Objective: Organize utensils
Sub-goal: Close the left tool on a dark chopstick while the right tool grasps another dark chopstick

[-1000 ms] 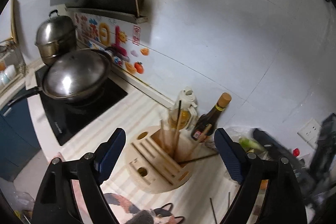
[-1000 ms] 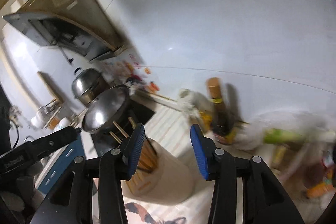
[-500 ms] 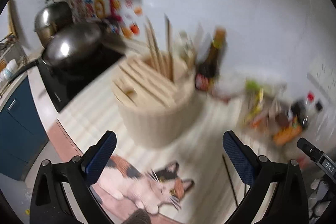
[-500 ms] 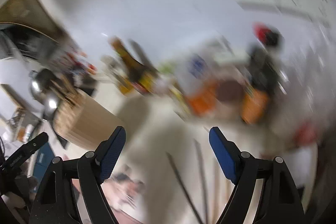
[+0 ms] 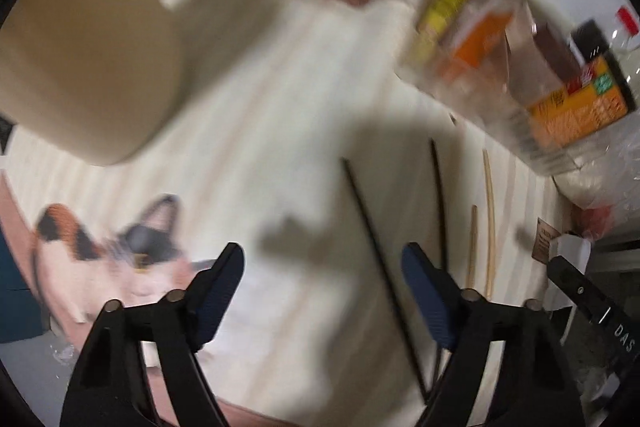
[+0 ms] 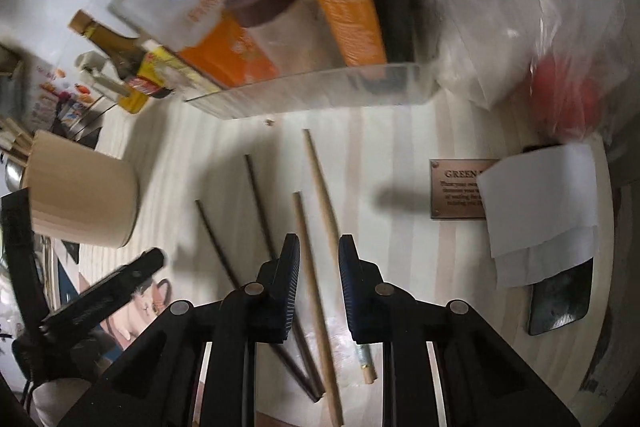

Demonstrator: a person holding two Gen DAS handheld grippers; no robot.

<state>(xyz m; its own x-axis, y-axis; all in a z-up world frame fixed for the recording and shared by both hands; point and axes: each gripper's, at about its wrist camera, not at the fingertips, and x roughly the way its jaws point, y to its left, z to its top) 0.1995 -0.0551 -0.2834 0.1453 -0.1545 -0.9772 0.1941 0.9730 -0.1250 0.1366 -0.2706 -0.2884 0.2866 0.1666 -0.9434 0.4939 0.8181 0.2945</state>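
Below, on the pale striped counter [image 6: 400, 147], four loose chopsticks: two dark chopsticks [image 6: 260, 203] to the left, two light wooden chopsticks [image 6: 320, 187] to the right, all lying roughly lengthwise and fanned slightly apart at the far ends. Right tongs [image 6: 319, 279] hovering low over them, jaws parted a little, with one light wooden chopstick running through the gap between the blue pads [image 6: 290, 275]; whether the pads touch it cannot be told. Left tongs [image 5: 322, 291] spread wide and holding nothing, poised over bare counter [image 5: 280, 107], one dark chopstick [image 5: 380, 259] slanting between the jaws, nearer the right pad. Round cream utensil holder [image 6: 84, 203] standing upright on the counter to the left, well apart from the loose sticks, with several chopstick ends poking out of its top. Behind the chopsticks, a clear plastic bin [image 6: 320, 91] packed with orange-labelled packets and a brown-lidded jar [image 6: 264, 3]. Further left, a dark sauce bottle [image 6: 120, 47] with a yellow-and-red label. At right, a small brown plaque [image 6: 456, 187] partly covered by white folded paper [image 6: 544, 199], and a dark flat object [image 6: 560, 299] just below. Cat-print mat [image 5: 120, 259] at the near left edge, blurred.
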